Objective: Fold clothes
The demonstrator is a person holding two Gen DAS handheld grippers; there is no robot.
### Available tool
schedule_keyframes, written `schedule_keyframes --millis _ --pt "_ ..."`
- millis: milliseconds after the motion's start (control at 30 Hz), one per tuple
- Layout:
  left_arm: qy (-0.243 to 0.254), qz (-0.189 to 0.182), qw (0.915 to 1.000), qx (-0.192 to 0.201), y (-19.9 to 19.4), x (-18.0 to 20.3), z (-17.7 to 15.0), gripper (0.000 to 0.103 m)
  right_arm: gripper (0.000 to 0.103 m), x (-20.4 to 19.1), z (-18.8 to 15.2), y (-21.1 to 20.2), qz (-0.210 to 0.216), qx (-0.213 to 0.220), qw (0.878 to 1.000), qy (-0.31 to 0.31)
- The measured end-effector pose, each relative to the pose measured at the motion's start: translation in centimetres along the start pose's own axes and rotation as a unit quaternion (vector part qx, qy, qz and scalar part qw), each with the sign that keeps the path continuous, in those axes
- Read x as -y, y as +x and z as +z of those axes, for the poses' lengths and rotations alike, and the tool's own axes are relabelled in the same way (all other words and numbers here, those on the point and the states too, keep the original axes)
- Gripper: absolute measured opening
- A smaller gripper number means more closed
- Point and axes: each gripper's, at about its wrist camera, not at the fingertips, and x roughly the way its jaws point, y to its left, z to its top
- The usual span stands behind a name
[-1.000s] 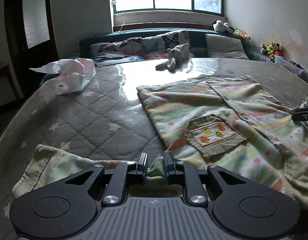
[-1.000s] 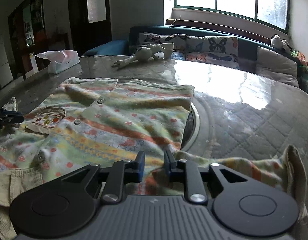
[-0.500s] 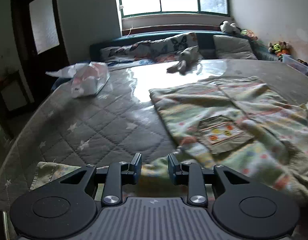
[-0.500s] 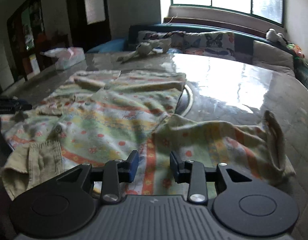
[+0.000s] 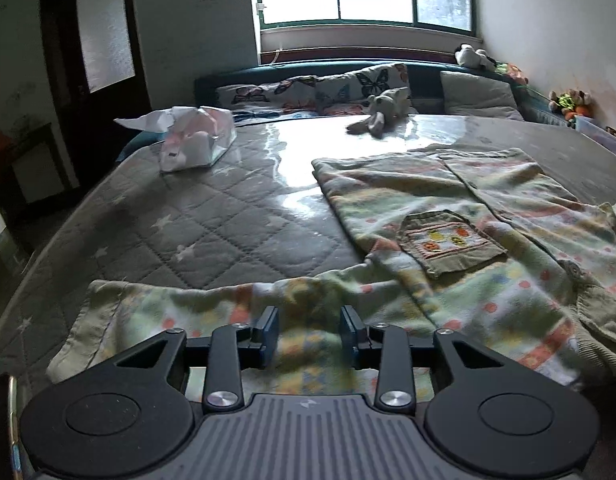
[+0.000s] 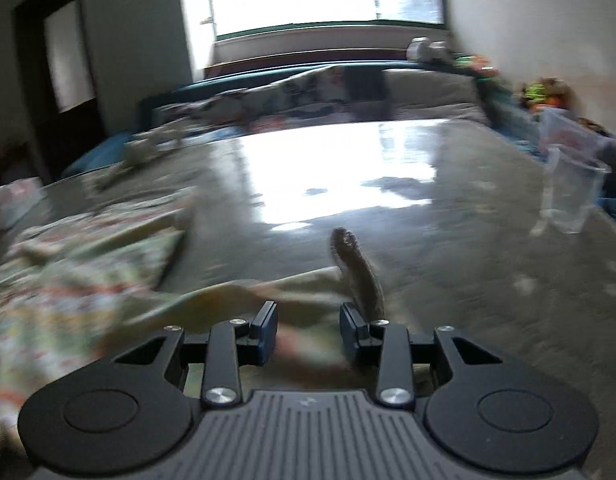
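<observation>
A pastel striped child's shirt (image 5: 447, 200) with a khaki chest pocket (image 5: 451, 240) lies spread on the quilted grey table cover (image 5: 188, 232). Its left sleeve (image 5: 168, 312) stretches out flat to the left. My left gripper (image 5: 309, 332) hovers over that sleeve with its jaws opening; cloth shows below the gap but the pads do not press on it. In the blurred right wrist view, the shirt (image 6: 88, 264) lies at the left and its right sleeve (image 6: 248, 292) runs under my right gripper (image 6: 308, 334), which is open. The sleeve's cuff (image 6: 357, 264) sticks up beside the right finger.
A tissue box (image 5: 196, 140) stands at the back left and a grey plush toy (image 5: 381, 114) at the back middle. Butterfly pillows (image 5: 308, 88) line the bench under the window. A clear plastic cup (image 6: 571, 196) stands at the right of the table.
Both grippers were shut on a sleeve a second ago and have let go, their jaws now apart. The right gripper has swung right, blurring its view. The left sleeve now lies flatter.
</observation>
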Motion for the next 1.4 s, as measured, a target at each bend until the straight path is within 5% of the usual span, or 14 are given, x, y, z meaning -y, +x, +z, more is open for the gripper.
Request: schedule_keyframes --millis 167,400,800,1400 --pt "-0.021 0.018 0.9996 -0.001 -0.4 -0.9 -0.2 0.046 0.036 2.1 0.8 0.1 -0.049 0.016 0.999 0.009" --pt "-0.064 0.058 0.9962 -0.007 -0.5 -3.6 -0.4 0.049 0.042 0.4 1.3 2.2 -0.065 0.011 0.997 -0.050" --pt "-0.132 0.112 0.9847 -0.021 0.6 -9.8 -0.2 0.049 0.043 1.5 1.6 3.1 -0.079 -0.008 0.996 -0.038" --pt "-0.086 0.157 0.9836 -0.024 3.3 -11.6 2.1 0.048 0.042 1.6 -0.9 -0.3 -0.114 0.002 0.993 0.000"
